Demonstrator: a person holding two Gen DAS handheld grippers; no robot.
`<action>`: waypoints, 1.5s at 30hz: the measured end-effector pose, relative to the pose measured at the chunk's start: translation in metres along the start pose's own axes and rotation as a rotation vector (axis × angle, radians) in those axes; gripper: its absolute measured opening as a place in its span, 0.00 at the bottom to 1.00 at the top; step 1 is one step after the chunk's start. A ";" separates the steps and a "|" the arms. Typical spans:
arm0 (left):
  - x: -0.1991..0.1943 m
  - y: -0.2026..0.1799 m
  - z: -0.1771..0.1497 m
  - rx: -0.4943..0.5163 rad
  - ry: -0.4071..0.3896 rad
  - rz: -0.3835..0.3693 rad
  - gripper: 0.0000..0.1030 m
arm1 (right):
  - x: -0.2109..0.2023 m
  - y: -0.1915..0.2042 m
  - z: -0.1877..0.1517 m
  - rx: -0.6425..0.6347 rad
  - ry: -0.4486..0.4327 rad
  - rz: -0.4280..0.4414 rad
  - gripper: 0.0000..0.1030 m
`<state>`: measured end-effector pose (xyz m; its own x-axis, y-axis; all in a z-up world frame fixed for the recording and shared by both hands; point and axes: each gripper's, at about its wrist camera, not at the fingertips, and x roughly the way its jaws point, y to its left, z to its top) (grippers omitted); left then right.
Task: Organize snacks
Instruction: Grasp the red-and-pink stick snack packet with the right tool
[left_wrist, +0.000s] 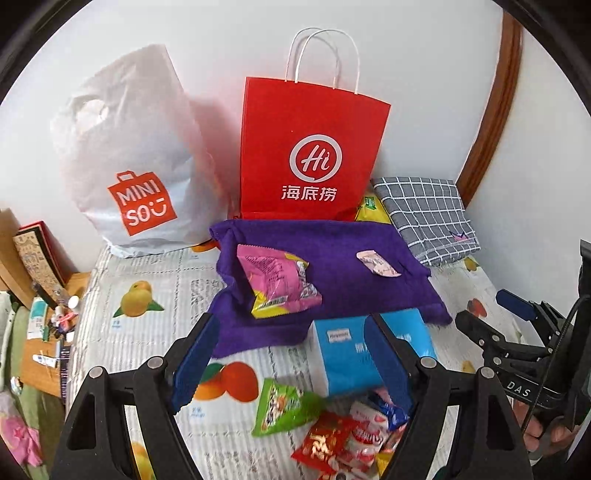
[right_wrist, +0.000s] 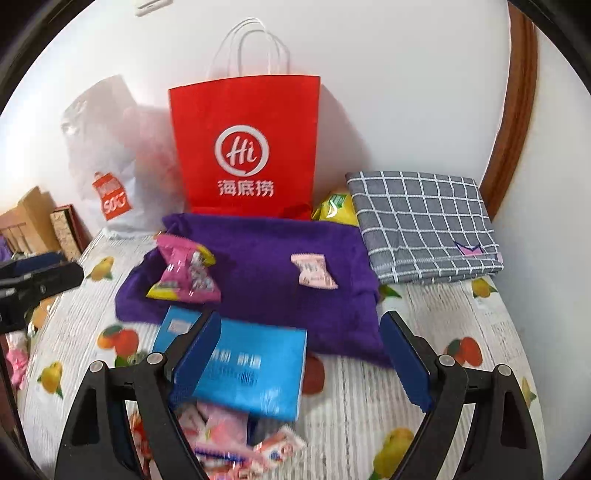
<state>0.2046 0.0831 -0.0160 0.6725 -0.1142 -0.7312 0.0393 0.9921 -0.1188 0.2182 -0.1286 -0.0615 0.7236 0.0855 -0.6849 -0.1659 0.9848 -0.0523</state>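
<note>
The left hand-held gripper (left_wrist: 291, 363) hangs released, holding nothing, over a heap of snack packets (left_wrist: 347, 432) on the fruit-print counter (left_wrist: 147, 332). The right hand-held gripper (right_wrist: 308, 356) is likewise released, above a blue box (right_wrist: 255, 373). Beyond, a pink snack bag (left_wrist: 275, 280) and small pink packet (left_wrist: 376, 263) lie on a purple cloth (left_wrist: 343, 284), before a red paper bag (left_wrist: 310, 147).

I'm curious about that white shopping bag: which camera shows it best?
The left wrist view: the white shopping bag is sharp and its orange logo readable. The right wrist view shows it blurred at the side.
</note>
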 end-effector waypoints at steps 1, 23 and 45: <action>-0.003 -0.001 -0.003 0.007 -0.001 0.002 0.77 | -0.004 -0.001 -0.006 0.005 0.007 0.009 0.85; -0.029 0.013 -0.065 -0.063 0.037 -0.037 0.76 | -0.010 0.003 -0.103 0.064 0.124 0.160 0.64; -0.028 0.029 -0.097 -0.097 0.055 -0.067 0.76 | 0.045 0.016 -0.132 0.209 0.224 0.189 0.28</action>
<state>0.1153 0.1096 -0.0636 0.6294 -0.1856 -0.7546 0.0096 0.9729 -0.2312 0.1594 -0.1293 -0.1888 0.5250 0.2563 -0.8116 -0.1250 0.9665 0.2243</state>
